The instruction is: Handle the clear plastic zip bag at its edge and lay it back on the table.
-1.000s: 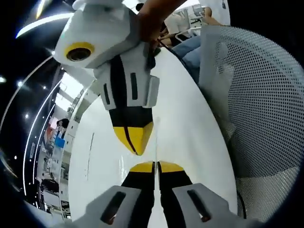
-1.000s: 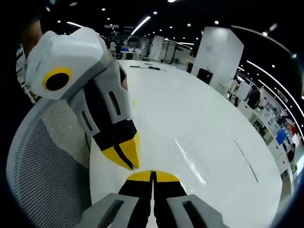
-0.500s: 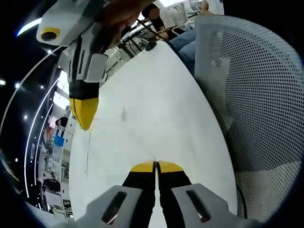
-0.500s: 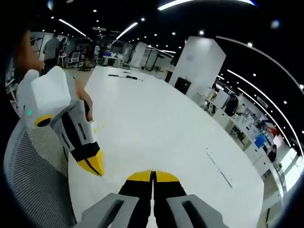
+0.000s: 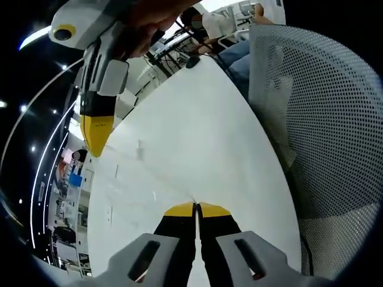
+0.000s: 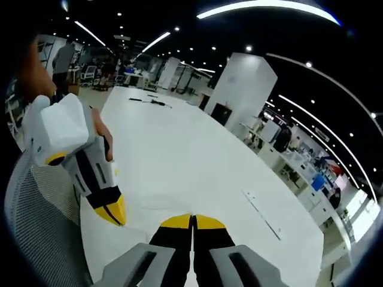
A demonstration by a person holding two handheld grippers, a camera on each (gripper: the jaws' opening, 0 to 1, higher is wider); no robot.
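Both tools have their jaws pressed together. The left tool [image 5: 195, 206] points forward; the right tool [image 6: 192, 218] is held apart from it, gripped by a hand [image 5: 152, 15].

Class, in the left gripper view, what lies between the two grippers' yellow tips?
The clear plastic zip bag, only faintly visible, spans from the left gripper to the right gripper, seen against the white table.

In the left gripper view, the white-and-grey right hand-held gripper [image 5: 96, 128] with yellow tips, earlier tip-to-tip with the left hand-held gripper [image 5: 195, 209] at lower centre, drew away to the upper left. In the right gripper view, the left one [image 6: 111, 212] likewise separated, sitting lower left.
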